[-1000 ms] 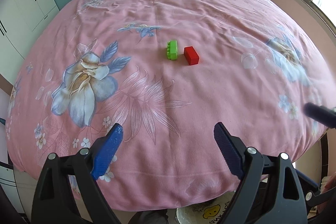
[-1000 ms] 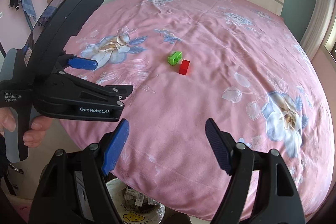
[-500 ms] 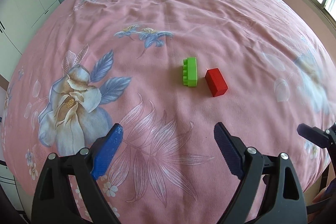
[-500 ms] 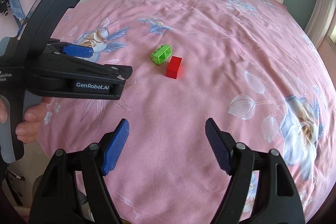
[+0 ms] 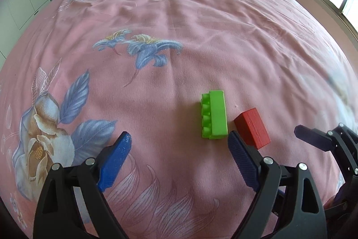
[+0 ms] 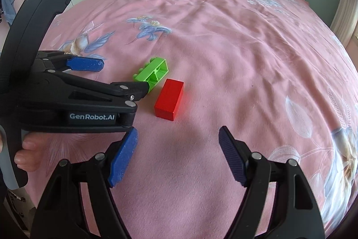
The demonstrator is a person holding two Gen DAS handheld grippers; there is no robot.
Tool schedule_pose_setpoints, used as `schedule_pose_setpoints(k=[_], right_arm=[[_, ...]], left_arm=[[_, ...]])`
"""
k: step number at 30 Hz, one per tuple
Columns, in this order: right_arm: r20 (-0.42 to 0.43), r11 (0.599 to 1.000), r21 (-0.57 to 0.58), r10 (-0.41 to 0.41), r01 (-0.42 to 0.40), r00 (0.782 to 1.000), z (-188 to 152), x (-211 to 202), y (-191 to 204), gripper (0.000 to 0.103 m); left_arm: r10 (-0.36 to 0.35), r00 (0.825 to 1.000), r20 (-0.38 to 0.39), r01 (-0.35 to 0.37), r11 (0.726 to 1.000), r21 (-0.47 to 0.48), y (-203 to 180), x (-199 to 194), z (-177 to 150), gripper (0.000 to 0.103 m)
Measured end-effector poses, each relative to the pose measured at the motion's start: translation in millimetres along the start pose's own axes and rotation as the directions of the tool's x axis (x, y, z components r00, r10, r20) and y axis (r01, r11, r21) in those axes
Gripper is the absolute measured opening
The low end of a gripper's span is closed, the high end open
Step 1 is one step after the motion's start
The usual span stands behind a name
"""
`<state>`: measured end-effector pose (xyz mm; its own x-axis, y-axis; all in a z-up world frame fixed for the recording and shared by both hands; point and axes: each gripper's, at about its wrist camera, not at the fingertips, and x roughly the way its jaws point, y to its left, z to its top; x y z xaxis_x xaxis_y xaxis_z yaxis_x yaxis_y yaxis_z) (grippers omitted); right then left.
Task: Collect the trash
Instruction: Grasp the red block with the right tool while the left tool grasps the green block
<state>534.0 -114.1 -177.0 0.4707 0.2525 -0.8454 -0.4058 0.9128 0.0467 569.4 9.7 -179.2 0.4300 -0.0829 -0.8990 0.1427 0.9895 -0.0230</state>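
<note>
The left hand-held gripper (image 5: 179, 149) tilts steeply down over the pink floral bedspread (image 5: 179, 37), jaws spread wide and empty; the right hand-held gripper (image 6: 177, 145) does the same, also holding nothing. A green toy brick (image 5: 213, 114) lies on its side at about 1 o'clock from the left fingertips, long axis running 12 to 6, studs toward 9. Just beside it at 3 o'clock lies a red block (image 5: 251, 128), not touching, its long axis running 11 to 5.
</note>
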Motion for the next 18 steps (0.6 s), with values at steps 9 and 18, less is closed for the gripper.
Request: schedule_pose_setpoints(k=[9, 18], right_arm=[[0.019, 0.998, 0.057, 0.023, -0.024, 1.0, 17.9, 27.5, -12.7, 0.054], [0.022, 0.998, 0.018, 0.053, -0.054, 0.998, 25.5, 34.2, -9.2, 0.021]], left_arm=[[-0.006, 1.0, 0.017, 0.005, 1.0, 0.013, -5.2, 15.3, 11.5, 0.069], [-0.022, 1.0, 0.02, 0.022, 0.999, 0.024, -17.6, 21.0, 19.7, 0.04]])
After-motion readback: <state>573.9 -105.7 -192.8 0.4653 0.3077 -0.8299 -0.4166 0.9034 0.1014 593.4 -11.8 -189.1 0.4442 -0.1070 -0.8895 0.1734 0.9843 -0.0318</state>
